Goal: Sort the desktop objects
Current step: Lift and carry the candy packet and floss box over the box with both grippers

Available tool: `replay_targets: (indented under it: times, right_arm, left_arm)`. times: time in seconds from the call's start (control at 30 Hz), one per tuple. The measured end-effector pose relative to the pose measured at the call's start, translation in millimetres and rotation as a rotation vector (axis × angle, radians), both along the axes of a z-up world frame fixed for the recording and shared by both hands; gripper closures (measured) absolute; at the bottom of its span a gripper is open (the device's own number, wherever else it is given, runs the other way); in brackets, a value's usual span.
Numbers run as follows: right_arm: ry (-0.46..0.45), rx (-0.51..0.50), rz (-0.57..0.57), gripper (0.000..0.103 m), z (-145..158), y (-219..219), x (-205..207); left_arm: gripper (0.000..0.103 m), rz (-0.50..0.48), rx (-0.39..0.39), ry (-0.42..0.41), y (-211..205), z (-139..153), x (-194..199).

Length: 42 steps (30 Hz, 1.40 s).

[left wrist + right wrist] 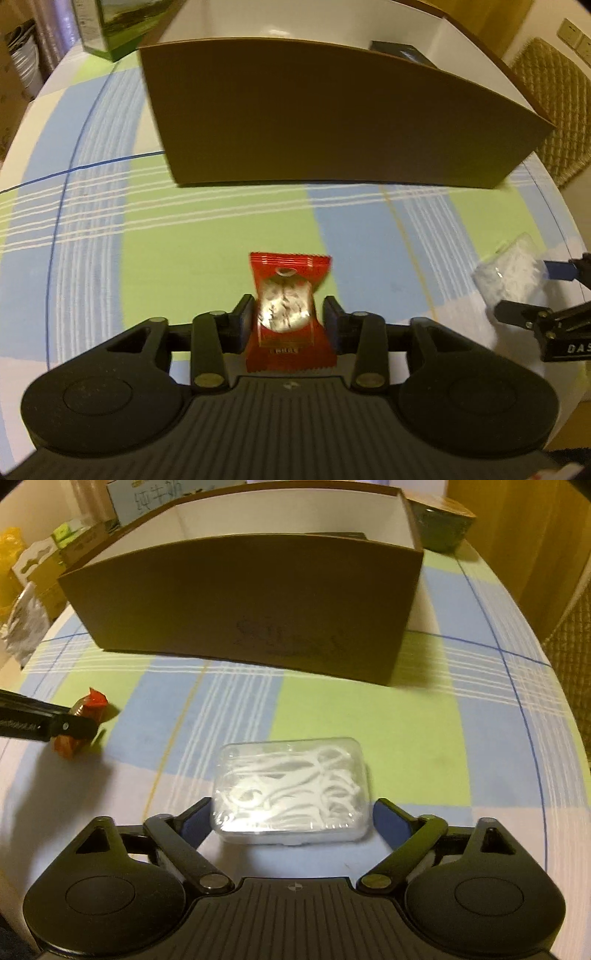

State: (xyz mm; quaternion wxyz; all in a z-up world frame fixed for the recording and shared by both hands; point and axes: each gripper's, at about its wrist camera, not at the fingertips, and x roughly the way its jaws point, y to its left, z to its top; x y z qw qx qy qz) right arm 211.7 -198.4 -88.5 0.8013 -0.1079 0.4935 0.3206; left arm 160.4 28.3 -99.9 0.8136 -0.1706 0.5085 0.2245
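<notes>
Two hand-held grippers work over a bench (229,221) covered in a blue, green and white checked cloth. The left hand-held gripper (287,319) has its fingers closed in against the sides of a red snack packet (288,314), which has a clear window showing a pale, wrinkled content; the packet stands between the pads, its crimped top edge pointing to the far side. In the right wrist view the same packet (83,720) appears at the near left, held by the left hand-held gripper's black finger.

The right hand-held gripper (291,816) has its blue-padded fingers spread wide on either side of a clear plastic case of white floss picks (291,788). The case lies flat on the bench; whether the pads touch its ends cannot be told. In the left wrist view the case (509,273) sits at the near right, with the right hand-held gripper (535,291) around it.

On the far side of the bench stands an open brown cardboard box (240,605) with a white interior. A dark object (402,53) lies inside it at the far right. A green carton (110,26) stands beyond the box at the far left.
</notes>
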Motion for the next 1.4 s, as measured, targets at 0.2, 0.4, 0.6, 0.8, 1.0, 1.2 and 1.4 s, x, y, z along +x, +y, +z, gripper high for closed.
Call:
replay_targets:
  times: [0.2,0.4,0.6,0.8,1.0,1.2,1.4]
  right_arm:
    - [-0.019,-0.013,-0.029,0.010,0.1,6.9,-0.1]
    - [-0.045,-0.019,-0.019,0.011,1.8,10.0,2.0]
    - [-0.058,-0.045,0.020,0.020,0.6,12.0,-2.5]
    - [-0.045,-0.037,0.033,0.021,5.9,7.4,-7.3]
    - [-0.038,0.009,0.050,0.021,21.0,6.3,-9.5]
    - [-0.049,0.057,0.076,0.021,38.8,11.7,-11.9]
    - [-0.070,0.078,0.104,0.021,55.0,20.4,-11.1]
  left_arm:
    - [0.063,0.007,0.014,0.014,2.2,-1.5,4.0]
    - [0.069,0.008,0.029,0.019,2.5,-1.8,6.1]
    - [0.072,0.005,0.024,0.013,1.0,-1.1,-0.8]
    - [0.072,-0.004,0.014,-0.010,-1.4,8.5,-9.0]
    - [0.072,-0.007,0.020,-0.044,-4.2,24.9,-14.6]
    - [0.072,-0.010,0.033,-0.077,-7.2,42.5,-18.3]
    - [0.072,-0.010,0.053,-0.118,-6.1,59.4,-17.8]
